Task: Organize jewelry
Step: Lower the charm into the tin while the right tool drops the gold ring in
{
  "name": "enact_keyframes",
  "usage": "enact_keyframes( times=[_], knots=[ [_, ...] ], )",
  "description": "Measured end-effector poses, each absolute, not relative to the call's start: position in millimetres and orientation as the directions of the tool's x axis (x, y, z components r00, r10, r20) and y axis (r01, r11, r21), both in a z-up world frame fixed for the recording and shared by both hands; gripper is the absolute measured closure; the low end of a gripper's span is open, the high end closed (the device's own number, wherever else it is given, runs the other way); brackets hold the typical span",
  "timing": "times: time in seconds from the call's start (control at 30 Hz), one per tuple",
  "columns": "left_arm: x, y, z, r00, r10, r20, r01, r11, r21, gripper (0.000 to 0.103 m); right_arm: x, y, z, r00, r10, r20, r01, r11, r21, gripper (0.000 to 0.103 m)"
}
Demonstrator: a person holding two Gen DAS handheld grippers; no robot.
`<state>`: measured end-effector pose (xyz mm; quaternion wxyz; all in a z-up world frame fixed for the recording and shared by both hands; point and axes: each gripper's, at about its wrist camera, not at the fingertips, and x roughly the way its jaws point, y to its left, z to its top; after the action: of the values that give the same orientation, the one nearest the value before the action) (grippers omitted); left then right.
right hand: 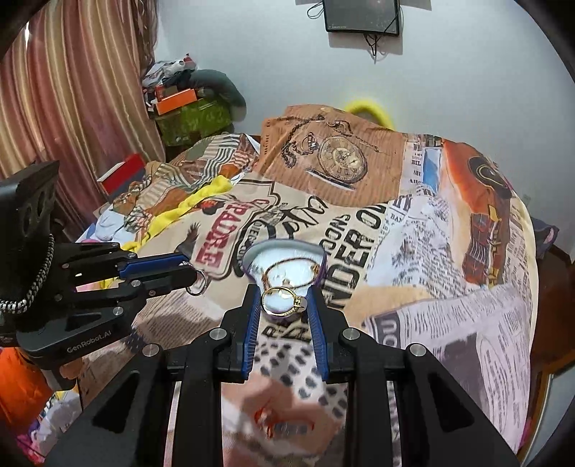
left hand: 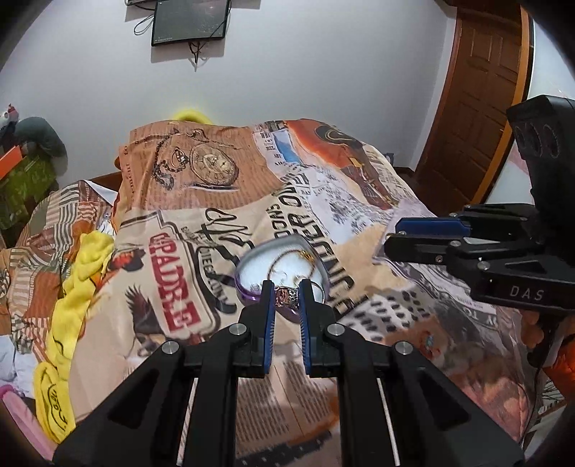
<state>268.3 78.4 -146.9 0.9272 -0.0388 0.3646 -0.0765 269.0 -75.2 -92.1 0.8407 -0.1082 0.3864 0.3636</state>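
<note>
A purple heart-shaped jewelry box point(left hand: 251, 266) lies open on the printed bedspread; a gold chain point(left hand: 287, 258) lies in it. It also shows in the right wrist view point(right hand: 258, 257). My left gripper point(left hand: 286, 292) is shut on a silver patterned ring point(left hand: 286, 295) just above the box's near edge; the ring hangs from its tips in the right wrist view point(right hand: 197, 282). My right gripper point(right hand: 283, 300) is shut on a gold ring point(right hand: 280, 300) above the box's near end. It shows from the side in the left wrist view point(left hand: 391, 233).
The printed bedspread point(left hand: 323, 201) covers the bed. A yellow cloth point(left hand: 75, 287) lies at the left. Boxes and clothes point(right hand: 187, 104) are piled by the curtain. A wooden door point(left hand: 478, 104) stands at the right. A screen point(left hand: 190, 21) hangs on the wall.
</note>
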Motion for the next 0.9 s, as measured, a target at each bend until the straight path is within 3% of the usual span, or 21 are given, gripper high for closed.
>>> enact_keyframes(
  times=[0.9],
  knots=[
    [368,103,-205,0.582,-0.212,-0.785,0.104,0.977,-0.186,0.092,338,-16,-159,0.319,0.41,-0.855,-0.74,0.671,0.045,0.079]
  ],
)
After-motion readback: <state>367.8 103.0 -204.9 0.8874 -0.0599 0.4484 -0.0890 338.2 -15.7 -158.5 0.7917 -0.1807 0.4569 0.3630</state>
